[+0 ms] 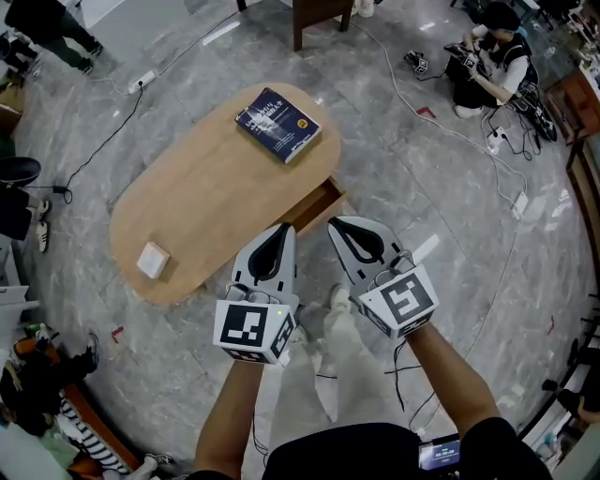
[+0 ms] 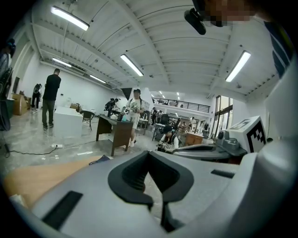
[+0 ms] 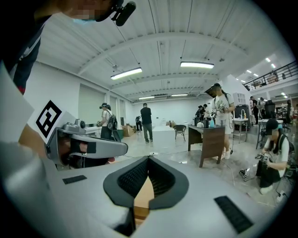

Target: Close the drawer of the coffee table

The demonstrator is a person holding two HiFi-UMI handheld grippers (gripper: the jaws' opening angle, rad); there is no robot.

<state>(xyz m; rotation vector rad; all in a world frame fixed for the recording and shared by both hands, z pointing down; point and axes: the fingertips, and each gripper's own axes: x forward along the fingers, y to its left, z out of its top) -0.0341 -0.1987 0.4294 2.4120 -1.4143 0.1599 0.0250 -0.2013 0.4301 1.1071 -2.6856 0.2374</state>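
The oval wooden coffee table [image 1: 202,192] stands on the grey marble floor in the head view. Its drawer [image 1: 315,207] is pulled out a little from the near right side. My left gripper [image 1: 284,229] is shut and empty, its tip just in front of the drawer, touching or nearly so. My right gripper [image 1: 336,223] is shut too, just right of the drawer front. In the left gripper view the left gripper [image 2: 149,154] shows the tabletop [image 2: 37,179] at lower left. In the right gripper view the right gripper [image 3: 149,158] frames light wood [image 3: 141,197] between its jaws.
A dark blue book [image 1: 277,124] lies on the table's far end and a small white box [image 1: 153,260] on its near left end. Cables [image 1: 412,112] run over the floor. A person [image 1: 489,64] sits at the far right. A dark wooden desk [image 1: 319,17] stands beyond the table.
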